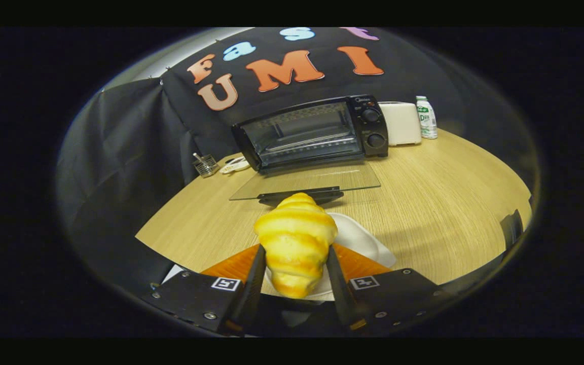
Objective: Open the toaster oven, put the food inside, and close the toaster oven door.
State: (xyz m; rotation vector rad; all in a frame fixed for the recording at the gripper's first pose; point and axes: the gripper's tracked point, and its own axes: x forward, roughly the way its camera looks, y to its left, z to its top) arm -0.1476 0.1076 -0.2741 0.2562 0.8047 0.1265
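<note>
Currently I have the jaws clamped on the croissant point(296, 243), both fingers point(251, 284) pressing its sides. Toaster oven point(312, 133) sits at 12 o'clock beyond them, glass door point(307, 183) folded down onto the table point(449, 203).

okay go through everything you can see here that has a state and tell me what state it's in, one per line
Oven: open, nothing on its rack.
Oven door: folded down flat over the table.
Croissant: gripped between the fingers, lifted above the plate.
Gripper: shut on the croissant.
Plate: on the table, under the croissant.
Bottle: upright, capped, beside the oven.
</note>
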